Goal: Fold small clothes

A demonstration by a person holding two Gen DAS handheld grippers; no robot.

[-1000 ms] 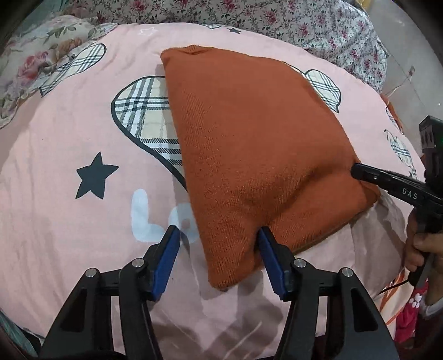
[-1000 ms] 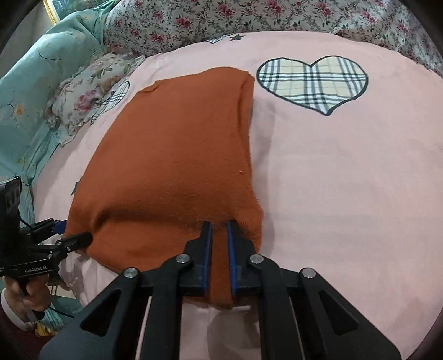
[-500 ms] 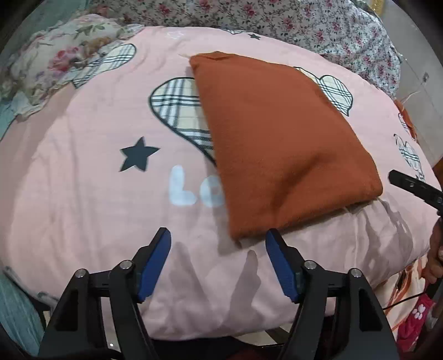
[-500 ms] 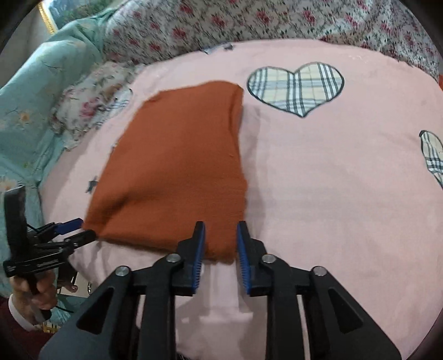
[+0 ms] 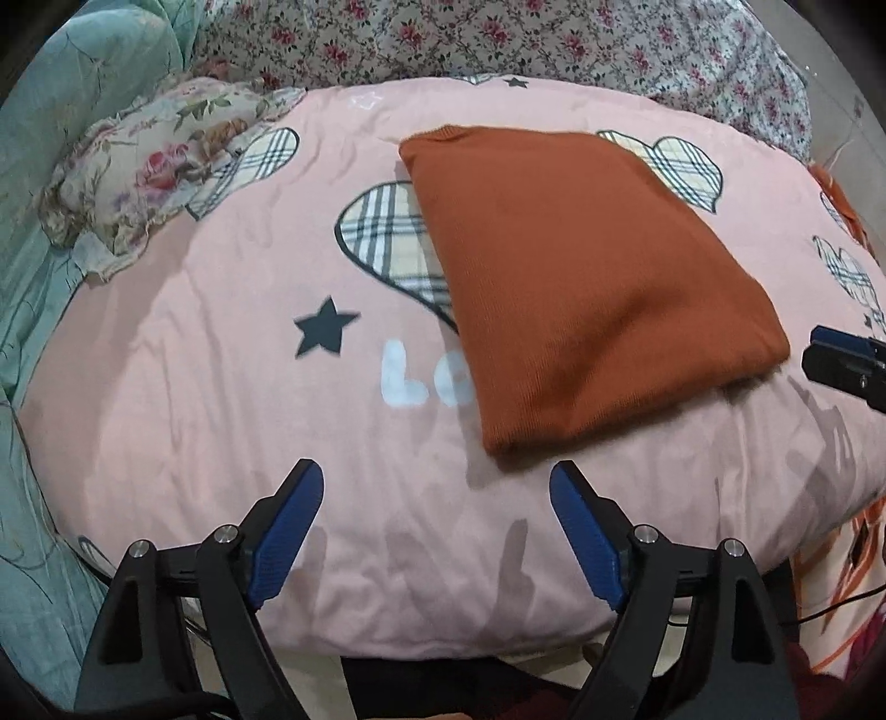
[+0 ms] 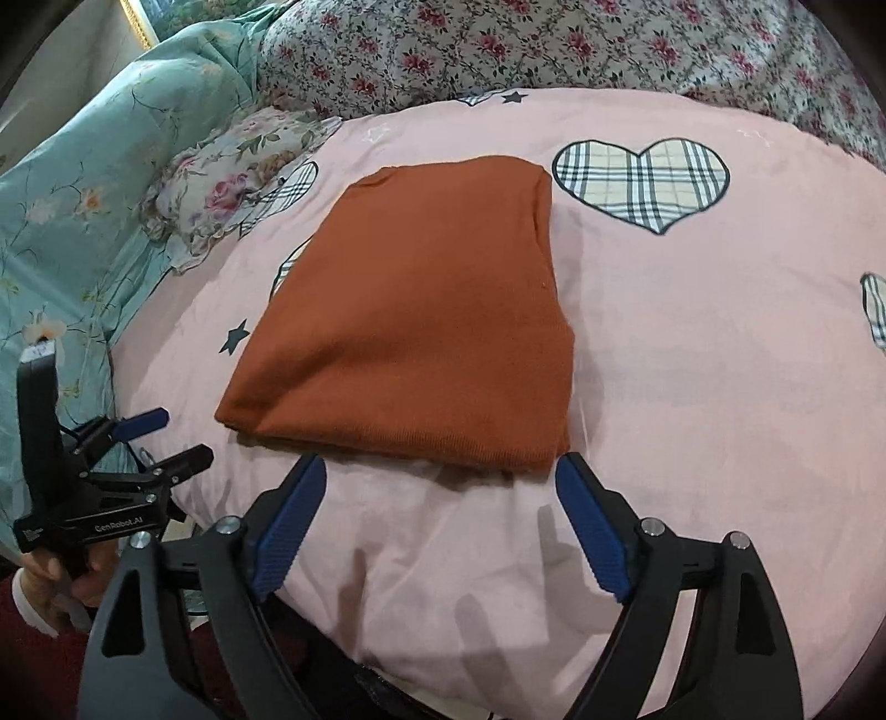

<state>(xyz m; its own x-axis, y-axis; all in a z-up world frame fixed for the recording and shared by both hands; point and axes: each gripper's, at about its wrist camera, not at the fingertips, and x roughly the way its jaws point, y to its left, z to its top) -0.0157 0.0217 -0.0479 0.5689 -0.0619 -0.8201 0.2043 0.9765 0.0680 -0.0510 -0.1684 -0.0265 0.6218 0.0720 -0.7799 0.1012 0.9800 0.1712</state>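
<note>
The sweater (image 5: 581, 282), rust-orange and folded into a flat, roughly four-sided packet, lies on the pink quilt (image 5: 221, 387) near its front edge, covering part of a plaid heart (image 5: 382, 238) and the end of the white lettering (image 5: 407, 379). A dark star (image 5: 324, 331) sits on the quilt just to its left in the left wrist view. The left gripper (image 5: 436, 498) hangs above the quilt just short of the sweater's near corner; its jaws have just been opening and now stand wide apart with nothing between them but bare quilt. The right gripper (image 6: 440, 487) sits at the sweater's near edge, its blue pads (image 6: 290, 518) flanking that edge without pressing on it; its jaws too have just been opening and hold nothing. A floral pillow (image 6: 232, 183) lies at the quilt's far left, with teal bedding (image 6: 83, 210) beyond it and a flowered sheet (image 6: 554, 50) along the back. In the right wrist view a hand (image 6: 61, 576) grips the left gripper's handle.
</note>
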